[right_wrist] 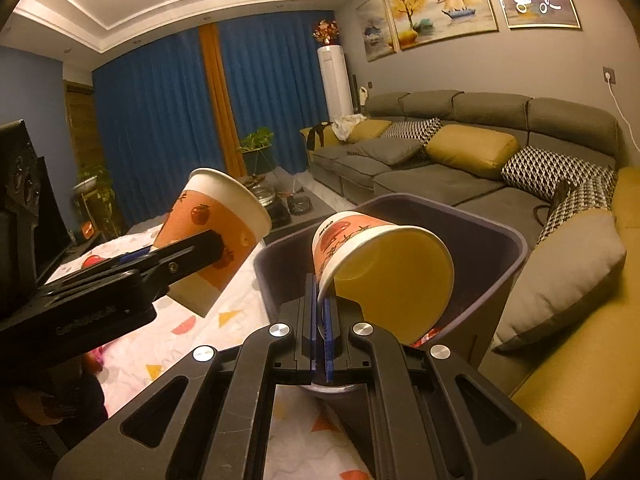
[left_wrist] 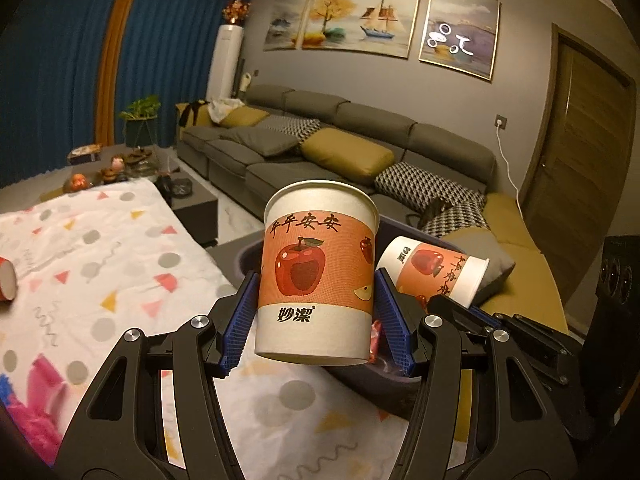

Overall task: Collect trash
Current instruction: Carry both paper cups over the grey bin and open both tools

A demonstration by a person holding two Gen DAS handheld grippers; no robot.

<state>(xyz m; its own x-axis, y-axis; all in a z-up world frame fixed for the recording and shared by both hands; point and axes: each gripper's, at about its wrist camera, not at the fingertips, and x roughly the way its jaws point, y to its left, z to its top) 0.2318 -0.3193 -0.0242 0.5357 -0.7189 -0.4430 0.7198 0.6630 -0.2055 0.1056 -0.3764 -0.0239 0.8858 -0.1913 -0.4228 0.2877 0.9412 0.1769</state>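
Observation:
My left gripper (left_wrist: 316, 312) is shut on an upright paper cup with an apple print (left_wrist: 316, 276), held above the table edge beside the grey trash bin (left_wrist: 248, 258). It also shows in the right wrist view (right_wrist: 216, 236). My right gripper (right_wrist: 320, 300) is shut on the rim of a second apple cup (right_wrist: 384, 268), tilted on its side over the bin (right_wrist: 500, 240). That cup shows in the left wrist view (left_wrist: 436, 272). Red wrappers lie inside the bin (right_wrist: 430, 334). A third cup (left_wrist: 7, 280) lies on the tablecloth at far left.
The table carries a white cloth with coloured shapes (left_wrist: 100, 264). A grey sofa with yellow and patterned cushions (left_wrist: 344, 152) stands behind the bin. A dark coffee table with ornaments (left_wrist: 120, 164) is further back. A black speaker (left_wrist: 616, 280) stands at right.

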